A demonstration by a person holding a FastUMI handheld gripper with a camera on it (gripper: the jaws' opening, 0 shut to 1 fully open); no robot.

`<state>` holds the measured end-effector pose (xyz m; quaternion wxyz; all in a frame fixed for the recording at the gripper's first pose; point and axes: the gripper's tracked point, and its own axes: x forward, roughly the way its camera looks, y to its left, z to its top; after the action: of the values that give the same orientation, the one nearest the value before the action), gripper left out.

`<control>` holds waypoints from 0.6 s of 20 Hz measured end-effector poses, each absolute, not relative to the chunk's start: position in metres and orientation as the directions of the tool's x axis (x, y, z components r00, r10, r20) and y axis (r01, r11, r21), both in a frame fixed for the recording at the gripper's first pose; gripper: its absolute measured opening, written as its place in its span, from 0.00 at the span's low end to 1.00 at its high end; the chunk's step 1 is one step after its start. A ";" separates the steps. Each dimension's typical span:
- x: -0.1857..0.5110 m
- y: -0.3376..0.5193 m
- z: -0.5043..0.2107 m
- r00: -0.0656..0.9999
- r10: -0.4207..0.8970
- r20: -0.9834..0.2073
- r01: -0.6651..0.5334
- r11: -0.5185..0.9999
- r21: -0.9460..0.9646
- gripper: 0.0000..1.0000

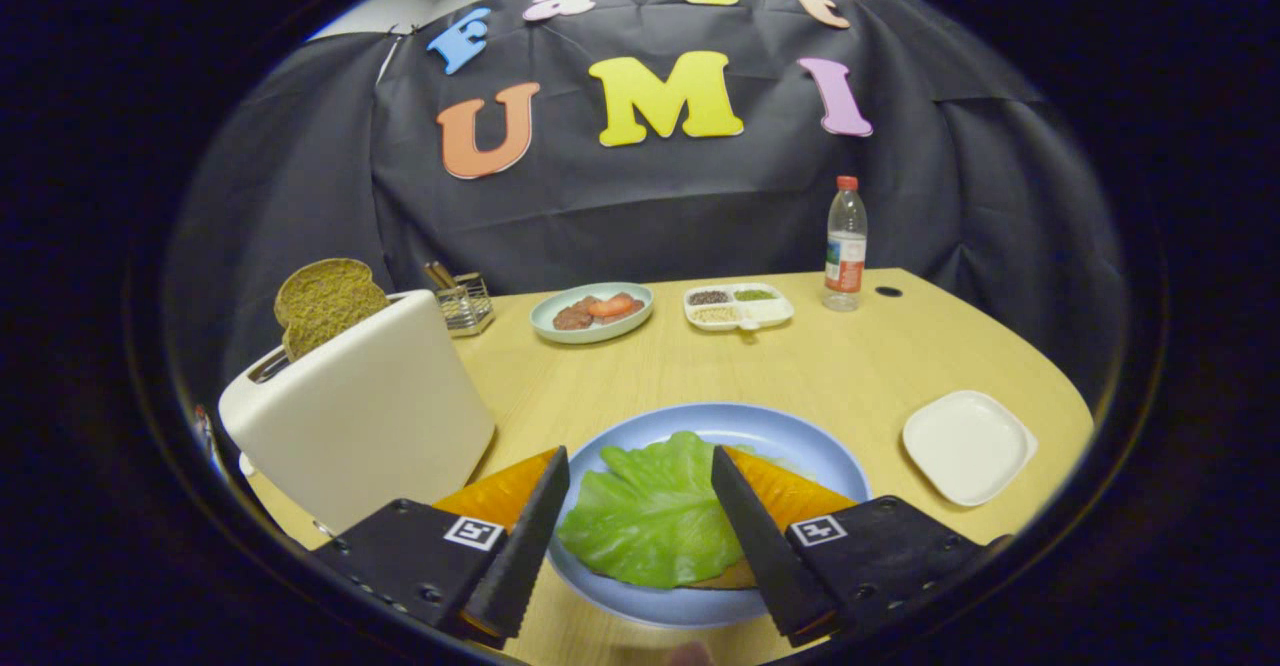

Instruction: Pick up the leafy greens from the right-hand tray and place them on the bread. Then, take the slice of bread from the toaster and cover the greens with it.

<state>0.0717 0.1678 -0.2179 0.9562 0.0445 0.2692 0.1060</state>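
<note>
Leafy greens: the leafy greens are lying flat on the bread, between the two fingers and a little beyond their tips, touching neither finger as far as the view is showing.
Bread under the greens: only a thin brown edge is peeking out at the near right of the leaf; the rest is being covered by it.
Blue plate: the blue plate is carrying bread and greens, sitting near on the wooden table, directly ahead of the gripper.
Gripper: the gripper is hovering over the plate with its jaws standing wide apart, holding nothing; the black fingers are framing the leaf on the left and right.
Toaster: the white toaster is standing to the left of the plate, close beside the left finger.
Toaster slice: a brown slice of bread is sticking up out of the toaster's slot, leaning slightly.
Right-hand tray: the white square tray is sitting to the right of the plate, apart from it.
Far things: a pale green dish with reddish food is sitting far across the table; to its right a white divided dish with seeds or spices; further right a clear bottle with a red cap is standing upright.
Wire holder: a small metal holder is standing behind the toaster, far left.
In the way: the toaster's body is rising between the left finger and the slice in the slot.
</note>
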 end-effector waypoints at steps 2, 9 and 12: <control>0.071 0.160 -0.193 0.878 0.190 -0.439 -0.164 0.982 0.096 0.97; 0.052 0.194 -0.084 0.953 0.197 -0.229 -0.192 0.980 0.044 0.96; 0.045 0.241 -0.063 0.941 0.256 -0.219 -0.248 0.967 0.066 0.96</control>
<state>0.0453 0.2409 -0.0631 0.9850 0.0187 0.1138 0.1280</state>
